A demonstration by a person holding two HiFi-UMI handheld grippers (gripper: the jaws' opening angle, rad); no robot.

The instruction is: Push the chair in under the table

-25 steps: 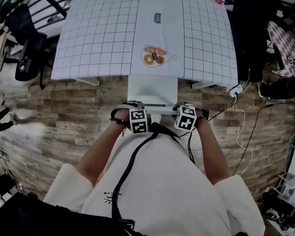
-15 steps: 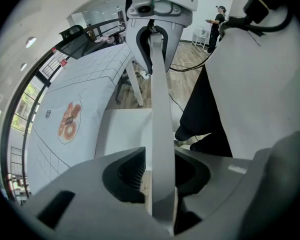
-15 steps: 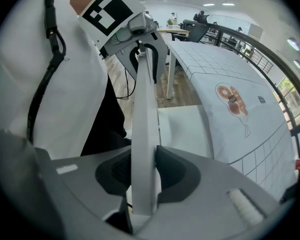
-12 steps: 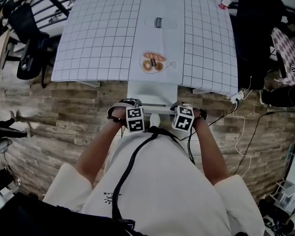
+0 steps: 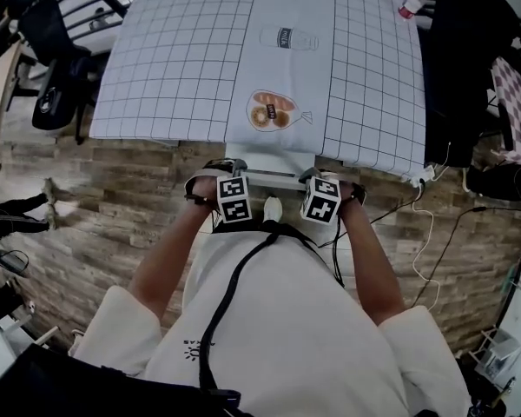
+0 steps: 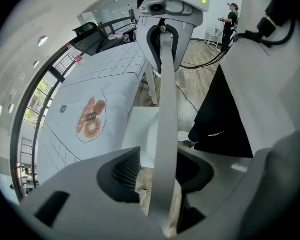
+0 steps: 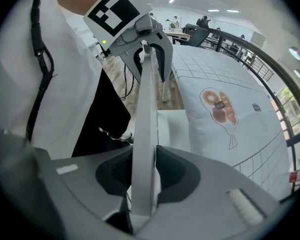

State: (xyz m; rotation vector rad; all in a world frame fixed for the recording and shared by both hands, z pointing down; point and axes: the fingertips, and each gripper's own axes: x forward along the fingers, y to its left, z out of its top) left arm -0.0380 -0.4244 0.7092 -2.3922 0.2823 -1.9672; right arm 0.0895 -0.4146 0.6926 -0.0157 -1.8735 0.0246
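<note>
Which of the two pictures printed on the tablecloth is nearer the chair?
The orange doughnut-and-bread picture, at the near edge of the white gridded cloth, beyond the white chair back; the grey bottle picture lies farther up.

The head view looks steeply down from above onto the surface (image 5: 182, 59) and the chair rail (image 5: 278, 179). The two gripper views sit close on that rail, facing each other along it; all three share rail and surface.

The chair (image 5: 273, 177) farther under the table (image 5: 182, 59)
</note>
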